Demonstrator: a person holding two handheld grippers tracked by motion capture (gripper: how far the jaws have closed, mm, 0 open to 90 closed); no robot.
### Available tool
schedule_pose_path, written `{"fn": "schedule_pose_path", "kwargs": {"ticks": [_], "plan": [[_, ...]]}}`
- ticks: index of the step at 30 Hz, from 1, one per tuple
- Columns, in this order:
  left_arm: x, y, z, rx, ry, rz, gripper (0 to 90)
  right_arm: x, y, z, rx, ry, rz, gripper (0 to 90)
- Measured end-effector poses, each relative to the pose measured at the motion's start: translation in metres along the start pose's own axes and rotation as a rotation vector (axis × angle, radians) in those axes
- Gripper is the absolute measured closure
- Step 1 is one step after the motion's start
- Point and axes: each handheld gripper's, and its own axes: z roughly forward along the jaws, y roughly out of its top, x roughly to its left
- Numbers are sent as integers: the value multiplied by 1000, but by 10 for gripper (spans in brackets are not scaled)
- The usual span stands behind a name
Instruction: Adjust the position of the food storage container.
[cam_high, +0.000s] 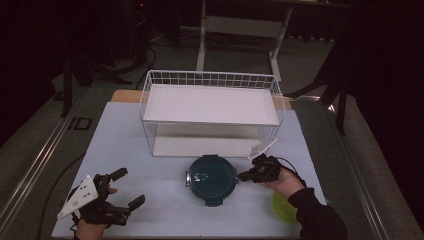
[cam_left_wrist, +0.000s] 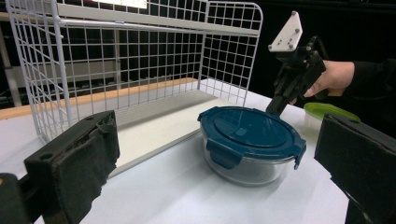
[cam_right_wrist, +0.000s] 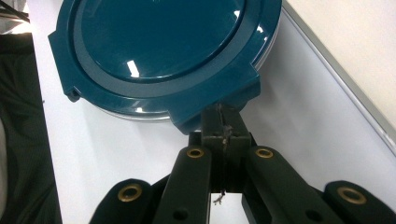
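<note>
Surface: pale, rectangular, carrying everything here; dark floor lies around it.
Rack: white wire, two shelves, standing at the far half of the surface; its lower shelf opens toward the person. In the left gripper view its mesh wall rises behind the container.
Container: round, clear glass with a dark teal snap lid, sitting upright on the surface just in front of the rack, between the two hands. The lid is on, with latch tabs around its rim; one tab faces the right tongs.
Left tongs: released, jaws spread wide, held low at the near left of the surface and well apart from the container. In the left gripper view the two black pads frame the container with nothing between them.
Right tongs: clenched, jaws pressed flat together with nothing between them; the tips sit at the container's right rim. In the right gripper view the tips meet the lid's tab, seemingly touching it.
Right hand: dark sleeve, wrapped around the gripper body at the near right.
Green bowl: small, yellow-green, near the right edge of the surface, partly hidden under the right forearm.
</note>
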Motion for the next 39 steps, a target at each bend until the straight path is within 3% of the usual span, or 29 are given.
{"fn": "schedule_pose_path", "kwargs": {"ticks": [18, 39], "plan": [[0, 0, -1, 0, -2, 0, 0, 16, 33, 27, 12, 41, -64, 900], [-1, 0, -1, 6, -7, 6, 0, 31, 57, 48, 16, 62, -96, 900]]}}
